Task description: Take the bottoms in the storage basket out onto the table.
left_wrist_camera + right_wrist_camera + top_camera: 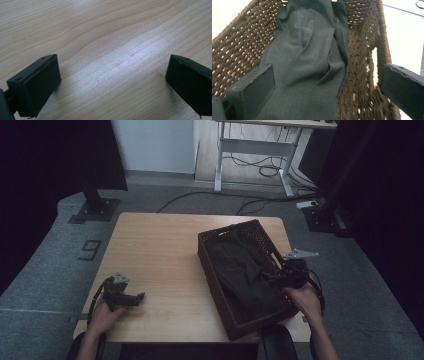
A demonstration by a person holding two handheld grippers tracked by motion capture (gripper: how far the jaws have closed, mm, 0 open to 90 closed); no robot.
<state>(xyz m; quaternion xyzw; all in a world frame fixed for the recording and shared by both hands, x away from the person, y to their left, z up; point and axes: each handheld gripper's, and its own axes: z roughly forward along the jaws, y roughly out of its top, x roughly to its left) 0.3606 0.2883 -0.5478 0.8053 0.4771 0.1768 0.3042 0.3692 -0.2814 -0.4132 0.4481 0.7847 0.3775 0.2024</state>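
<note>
A dark brown wicker basket (206, 251) stands on the right half of the wooden table (155, 250). A dark grey folded garment (242, 270) lies inside it, seen close up as grey cloth (309, 62) between the woven walls (239, 42). My right gripper (272, 277) hovers at the basket's right wall near its front end, jaws open and empty above the cloth (327, 82). My left gripper (137, 297) rests low over the table's front left, open, with bare wood between its jaws (112, 75).
The basket's right wall (382, 47) runs close beside my right jaw. Beyond the table stand a black stand base (95, 210), a white desk frame (255, 150) and floor cables (260, 170). The table's front edge (190, 340) is near both hands.
</note>
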